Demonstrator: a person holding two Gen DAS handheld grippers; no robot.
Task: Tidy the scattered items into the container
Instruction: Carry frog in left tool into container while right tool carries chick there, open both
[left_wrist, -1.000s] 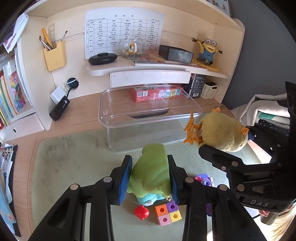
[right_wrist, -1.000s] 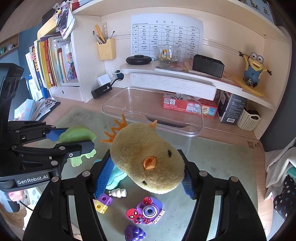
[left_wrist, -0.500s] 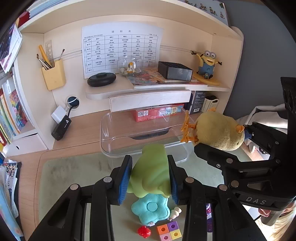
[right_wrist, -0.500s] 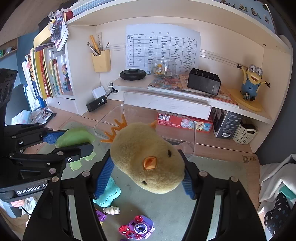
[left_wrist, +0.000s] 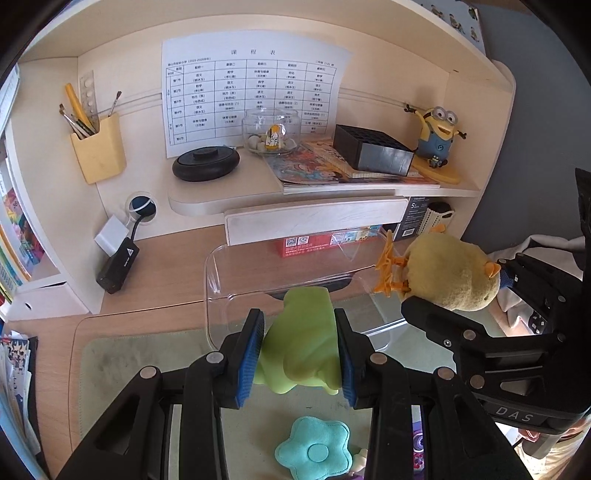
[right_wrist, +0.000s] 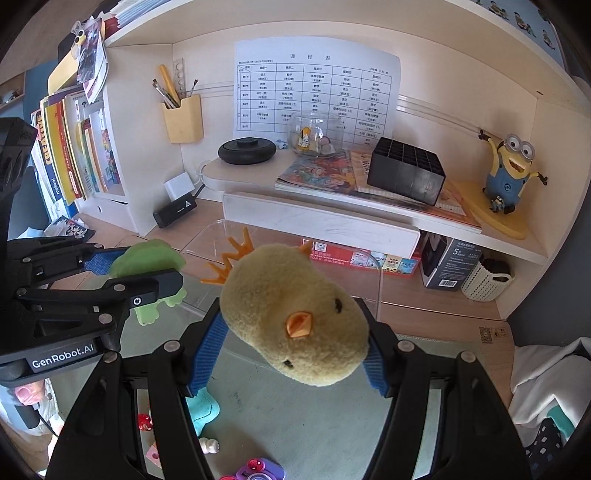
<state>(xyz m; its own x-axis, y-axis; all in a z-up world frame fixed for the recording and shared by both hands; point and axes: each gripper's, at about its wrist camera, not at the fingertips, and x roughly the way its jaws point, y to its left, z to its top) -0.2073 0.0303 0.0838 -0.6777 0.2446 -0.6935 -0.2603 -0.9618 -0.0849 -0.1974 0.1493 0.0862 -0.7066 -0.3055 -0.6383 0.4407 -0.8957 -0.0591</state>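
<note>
Left wrist view: the left gripper (left_wrist: 299, 354) is clamped on a green soft toy (left_wrist: 301, 343), its blue pads pressing both sides, held above the green mat (left_wrist: 147, 362) just in front of the clear plastic box (left_wrist: 218, 280). To its right, the right gripper (left_wrist: 461, 291) squeezes a yellow plush chick (left_wrist: 447, 277) (orange feet pointing at the box) beside the box's near right corner. From the right wrist, the chick (right_wrist: 295, 314) fills the jaws, beak toward the camera. On the mat below lie a teal flower cushion (left_wrist: 314, 448) and a few small toys partly hidden by the fingers.
</note>
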